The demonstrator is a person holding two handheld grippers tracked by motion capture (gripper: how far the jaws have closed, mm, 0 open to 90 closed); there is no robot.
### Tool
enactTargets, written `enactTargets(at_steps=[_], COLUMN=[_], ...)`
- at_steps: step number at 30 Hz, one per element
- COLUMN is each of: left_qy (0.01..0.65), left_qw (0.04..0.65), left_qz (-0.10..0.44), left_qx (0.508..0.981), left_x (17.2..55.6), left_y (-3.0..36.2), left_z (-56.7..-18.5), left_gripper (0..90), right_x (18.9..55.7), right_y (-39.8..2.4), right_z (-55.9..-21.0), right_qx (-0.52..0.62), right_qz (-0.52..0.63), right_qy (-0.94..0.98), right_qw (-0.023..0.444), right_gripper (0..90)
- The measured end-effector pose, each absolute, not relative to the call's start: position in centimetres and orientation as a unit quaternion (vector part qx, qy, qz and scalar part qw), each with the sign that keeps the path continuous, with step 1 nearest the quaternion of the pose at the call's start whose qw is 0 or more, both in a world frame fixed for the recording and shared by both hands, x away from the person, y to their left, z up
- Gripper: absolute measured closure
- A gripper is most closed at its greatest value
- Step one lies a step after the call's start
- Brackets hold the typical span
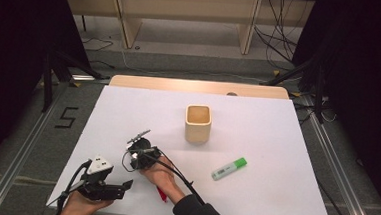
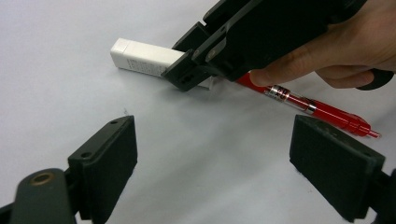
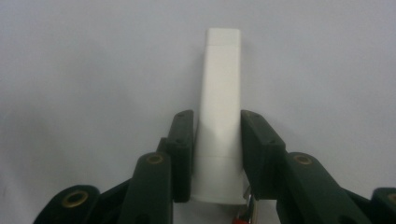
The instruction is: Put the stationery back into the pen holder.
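Observation:
A white rectangular stick [image 3: 223, 70] with a capped end lies on the white table sheet [image 1: 253, 201]. My right gripper [image 3: 217, 116] is shut on its lower half. In the left gripper view, that gripper [image 2: 187, 77] slants down from the upper right onto the white stick [image 2: 140, 58]. A red pen [image 2: 317, 109] lies under the hand holding it, and its end shows in the high view [image 1: 162, 193]. My left gripper [image 2: 215, 126] stands wide open with bare sheet between its jaws. It sits near the front left edge [image 1: 126, 186], aimed at the right gripper [image 1: 136, 159].
A square wooden cup [image 1: 197, 123] stands upright at mid-table. A green and white highlighter [image 1: 229, 168] lies to the right of the hands. Cables trail from both grippers toward the front edge. The sheet ends close behind the left hand.

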State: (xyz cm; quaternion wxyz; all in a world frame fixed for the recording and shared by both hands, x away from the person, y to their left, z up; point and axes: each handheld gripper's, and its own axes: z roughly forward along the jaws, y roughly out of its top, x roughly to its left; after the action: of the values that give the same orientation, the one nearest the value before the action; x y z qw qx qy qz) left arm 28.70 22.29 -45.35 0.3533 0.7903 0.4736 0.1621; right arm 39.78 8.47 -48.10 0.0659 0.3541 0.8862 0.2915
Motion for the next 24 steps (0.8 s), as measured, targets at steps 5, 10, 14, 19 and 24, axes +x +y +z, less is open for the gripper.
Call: enactTargets(at_steps=[5,10,14,19,24], left_qy=[0.475,0.476,0.474,0.476,0.477], left_qw=[0.354,0.354,0.351,0.353,0.354], left_qz=[0.161,0.159,0.158,0.157,0.155], left_qx=[0.79,0.789,0.792,0.79,0.789], left_x=[28.7,28.8,28.8,28.8,28.8], left_y=[22.3,22.4,22.4,22.4,22.4], left_z=[-45.4,-45.4,-45.4,-45.4,-45.4], left_gripper=[14.7,14.7,14.8,14.8,14.8], right_x=[39.7,39.9,40.2,40.5,40.5], right_y=[8.6,8.4,7.9,7.1,5.2], right_z=[-48.1,-47.9,-47.4,-46.2,-44.3], right_qx=[0.367,0.366,0.365,0.36,0.353], right_qz=[0.29,0.296,0.31,0.341,0.371], right_qy=[0.881,0.881,0.877,0.868,0.859], right_qw=[0.066,0.054,0.042,0.029,0.022], right_gripper=[67.6,67.8,67.9,68.0,68.0])
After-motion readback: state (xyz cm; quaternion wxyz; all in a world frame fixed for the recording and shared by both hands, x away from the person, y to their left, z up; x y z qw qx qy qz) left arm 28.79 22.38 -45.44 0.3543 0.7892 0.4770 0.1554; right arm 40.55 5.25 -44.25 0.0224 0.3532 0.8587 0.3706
